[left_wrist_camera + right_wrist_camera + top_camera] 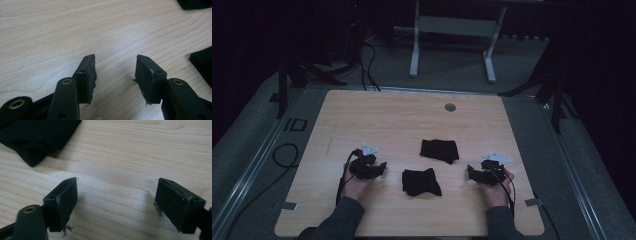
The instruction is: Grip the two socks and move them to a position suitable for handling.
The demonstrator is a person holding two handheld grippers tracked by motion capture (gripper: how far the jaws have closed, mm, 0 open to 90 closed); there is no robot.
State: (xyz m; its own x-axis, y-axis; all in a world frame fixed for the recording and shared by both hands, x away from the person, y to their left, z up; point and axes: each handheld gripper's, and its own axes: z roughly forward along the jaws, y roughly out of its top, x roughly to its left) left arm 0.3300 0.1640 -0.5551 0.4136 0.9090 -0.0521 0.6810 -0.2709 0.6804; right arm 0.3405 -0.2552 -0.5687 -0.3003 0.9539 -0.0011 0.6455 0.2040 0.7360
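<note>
High view: near black cloth (421, 182) long axis left-right; far cloth (439, 150) likewise.

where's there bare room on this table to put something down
The far half of the table, from the two black cloths back to the small grey disc, is bare wood. The near corners outside each hand are free too. It is crowded in the near middle, where the cloths lie between the left gripper and right gripper.

Two black folded cloths (439, 150) (421, 182), pale wood-grain table (377, 115), black hand-held grippers (382, 170) (473, 172)
</note>
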